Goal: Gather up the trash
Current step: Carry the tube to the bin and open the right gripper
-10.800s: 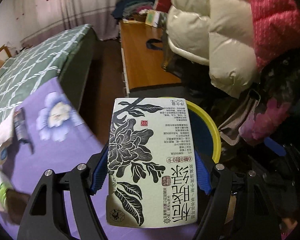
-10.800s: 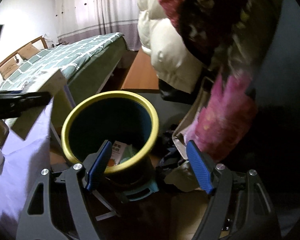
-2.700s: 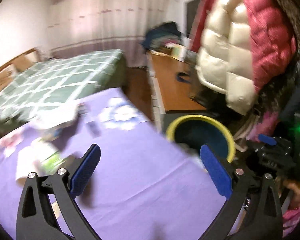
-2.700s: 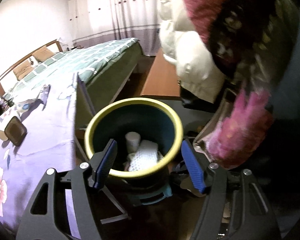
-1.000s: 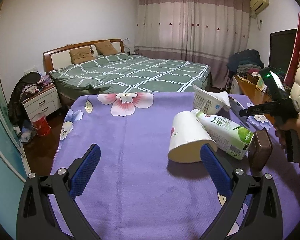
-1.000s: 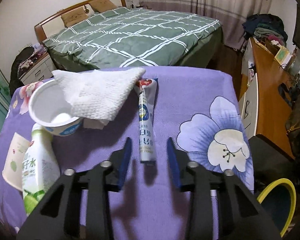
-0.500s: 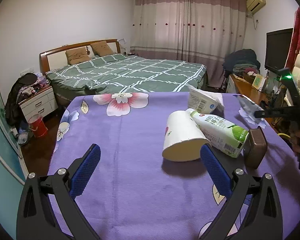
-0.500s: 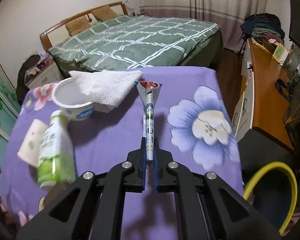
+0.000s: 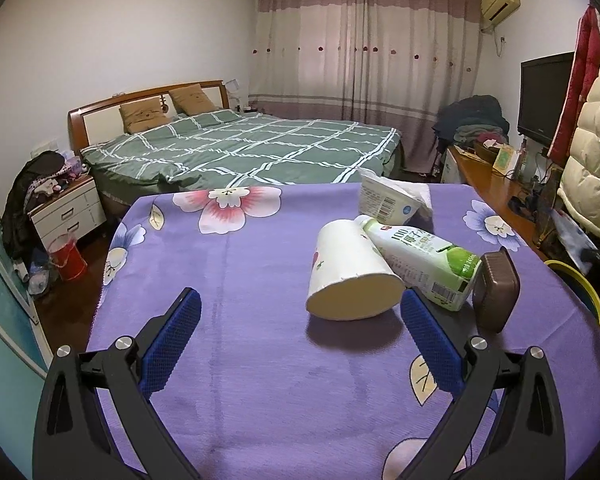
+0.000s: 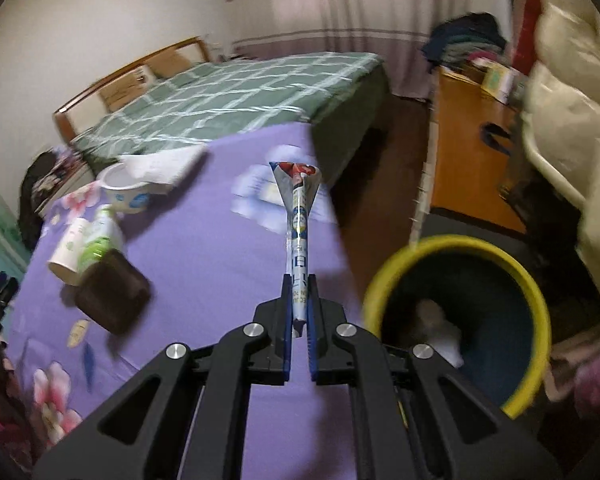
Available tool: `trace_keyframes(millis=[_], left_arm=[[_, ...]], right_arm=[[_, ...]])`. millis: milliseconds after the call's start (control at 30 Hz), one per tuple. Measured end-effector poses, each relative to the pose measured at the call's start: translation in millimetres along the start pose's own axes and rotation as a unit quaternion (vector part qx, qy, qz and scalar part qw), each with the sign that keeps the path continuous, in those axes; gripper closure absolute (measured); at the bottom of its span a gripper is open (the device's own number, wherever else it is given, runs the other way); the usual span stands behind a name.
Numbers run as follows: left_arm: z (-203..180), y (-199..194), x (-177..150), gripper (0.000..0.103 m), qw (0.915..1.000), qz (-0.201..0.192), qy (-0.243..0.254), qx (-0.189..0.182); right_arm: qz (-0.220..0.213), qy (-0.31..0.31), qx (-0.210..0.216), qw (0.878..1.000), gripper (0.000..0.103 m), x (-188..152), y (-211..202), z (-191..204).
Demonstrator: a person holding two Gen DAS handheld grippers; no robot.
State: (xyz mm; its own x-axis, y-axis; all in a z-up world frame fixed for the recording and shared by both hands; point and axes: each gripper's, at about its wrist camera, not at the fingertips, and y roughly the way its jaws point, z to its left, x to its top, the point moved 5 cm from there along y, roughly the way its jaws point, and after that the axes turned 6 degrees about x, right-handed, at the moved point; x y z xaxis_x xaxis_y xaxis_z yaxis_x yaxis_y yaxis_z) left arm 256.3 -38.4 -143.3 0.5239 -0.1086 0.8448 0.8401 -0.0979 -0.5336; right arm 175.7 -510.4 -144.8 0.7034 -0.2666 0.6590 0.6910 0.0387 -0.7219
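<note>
Here the yellow-rimmed bin (image 10: 456, 320) holds pale scraps; right jaws pinch a wrapper (image 10: 298, 232), left jaws gape

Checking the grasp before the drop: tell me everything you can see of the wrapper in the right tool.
The wrapper is a long, narrow, glossy foil-like sachet, white and blue with print, its far end flared open with red inside. The right tool is shut on its near end, and it sticks out forward above the purple tablecloth, left of the yellow-rimmed bin. Nothing else touches it.
</note>
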Motion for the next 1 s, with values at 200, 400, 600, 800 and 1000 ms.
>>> trace_keyframes(millis=[200, 400, 600, 800, 1000], left_arm=[[-1.6, 0.8, -0.7, 0.005, 1.0, 0.001, 0.003, 0.0], [-3.3, 2.7, -1.8, 0.005, 1.0, 0.005, 0.003, -0.005], [-14.3, -1.8, 0.2, 0.005, 0.9998, 0.008, 0.012, -0.012], [-39.1, -15.7, 3.8, 0.005, 0.9989, 0.002, 0.033, -0.032], [-55.5, -5.9, 5.5, 0.005, 0.9983, 0.017, 0.048, -0.029]], right_arm=[[0.016, 0.052, -0.063, 0.997, 0.096, -27.1, -7.1, -67.9], [0.026, 0.099, -0.096, 0.99, 0.085, -43.7, 2.3, -110.9], [0.02, 0.103, -0.093, 0.99, 0.069, -47.4, 1.2, -112.3], [0.003, 0.092, -0.091, 0.992, 0.063, -43.2, -7.5, -106.3], [-0.008, 0.081, -0.087, 0.993, 0.06, -41.6, -12.4, -99.6]])
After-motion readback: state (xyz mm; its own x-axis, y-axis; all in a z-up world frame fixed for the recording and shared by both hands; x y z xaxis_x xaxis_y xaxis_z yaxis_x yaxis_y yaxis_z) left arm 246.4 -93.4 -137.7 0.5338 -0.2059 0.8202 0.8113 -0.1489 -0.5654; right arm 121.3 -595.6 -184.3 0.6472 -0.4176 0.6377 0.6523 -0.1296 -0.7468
